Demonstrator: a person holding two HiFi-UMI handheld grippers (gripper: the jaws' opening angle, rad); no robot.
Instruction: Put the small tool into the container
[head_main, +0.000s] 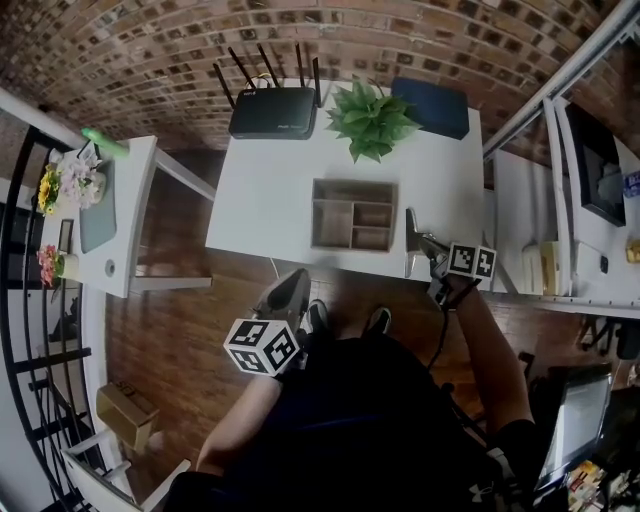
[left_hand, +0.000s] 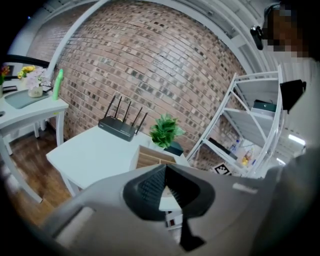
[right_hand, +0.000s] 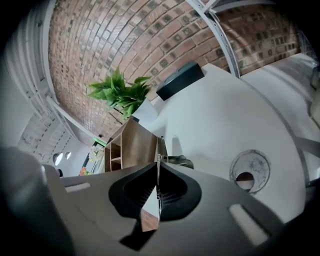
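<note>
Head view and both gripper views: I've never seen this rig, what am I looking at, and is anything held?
No robot here: a person carries a hand-held gripper in each hand. The head view looks down from their head; the other two pictures look along each one's jaws. On the table stand a wooden container, a router, a plant and a dark box. The right hand-held gripper is shut on a thin strip, seemingly the small tool. The left hand-held gripper is open, empty.

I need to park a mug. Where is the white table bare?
Bare: the table's left half, between router and front edge, left of the wooden organizer. Crowded: the back edge, with plant and dark box, and the right front corner, where the right tongs grip the small tool.
</note>
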